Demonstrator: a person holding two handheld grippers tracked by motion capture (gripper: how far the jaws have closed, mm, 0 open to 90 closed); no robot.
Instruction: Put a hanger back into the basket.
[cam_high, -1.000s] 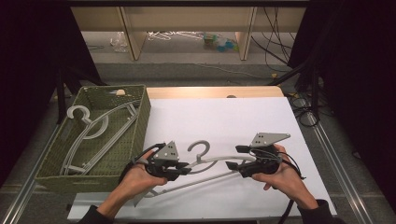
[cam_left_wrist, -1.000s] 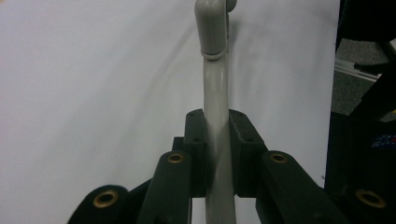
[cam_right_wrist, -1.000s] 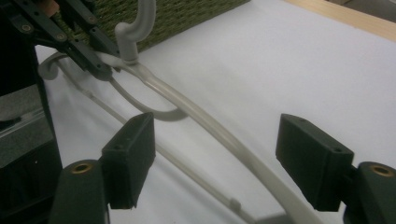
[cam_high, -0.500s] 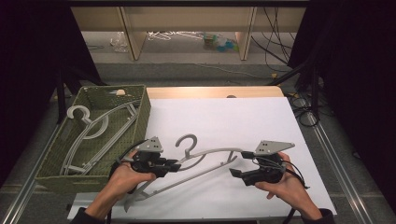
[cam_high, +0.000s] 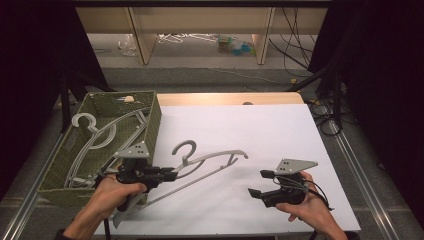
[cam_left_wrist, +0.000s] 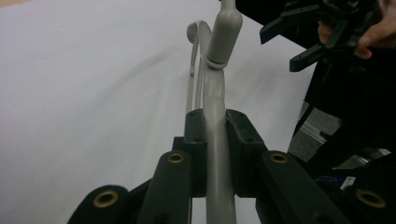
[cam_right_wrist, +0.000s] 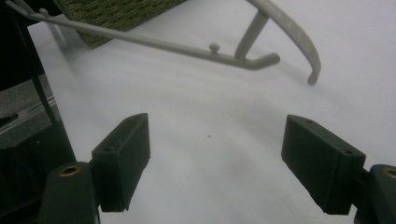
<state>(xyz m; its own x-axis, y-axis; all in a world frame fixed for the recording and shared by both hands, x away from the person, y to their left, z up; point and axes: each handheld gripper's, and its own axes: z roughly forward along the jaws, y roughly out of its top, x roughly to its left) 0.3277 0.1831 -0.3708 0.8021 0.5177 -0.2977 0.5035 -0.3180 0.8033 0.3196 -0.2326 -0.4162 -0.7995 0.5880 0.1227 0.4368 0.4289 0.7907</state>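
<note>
**A:** So what's on the table right now? Start big.

**B:** Big white table (cam_high: 260, 130), basically bare on the right half. Off its left edge sits a green woven basket (cam_high: 150, 117) with a few more grey hangers (cam_high: 92, 135) piled inside. The one being worked is the grey plastic hanger (cam_high: 212, 159), lying across the white surface just right of the basket, hook pointing toward the far side.

**A:** Who's got it?

**B:** The left gripper (cam_high: 167, 175). Its jaws are pinched tight on the hanger's arm, pads squeezing both sides of the grey bar; you see that really clearly in the left gripper view, with the grip at (cam_left_wrist: 215, 154). The right gripper (cam_high: 257, 184) is well apart from it, near the front right of the table, jaws spread wide with nothing between them, just white table. They've only just been opening further.

**A:** How do you reckon that hanger handles?

**B:** My guess: light, stiff, a bit slick. Smooth moulded plastic, so a one-ended grip probably lets it pivot or droop at the far tip (cam_right_wrist: 312, 70). It's long too, so it'll swing. I wouldn't call it fragile, though the thin lower rail (cam_right_wrist: 154, 43) looks like the bendy part.

**A:** Best spot to grab?

**B:** The thick shoulder arm, near the neck by the hook (cam_high: 184, 149). Flat enough for pads, close to the balance point.
</note>
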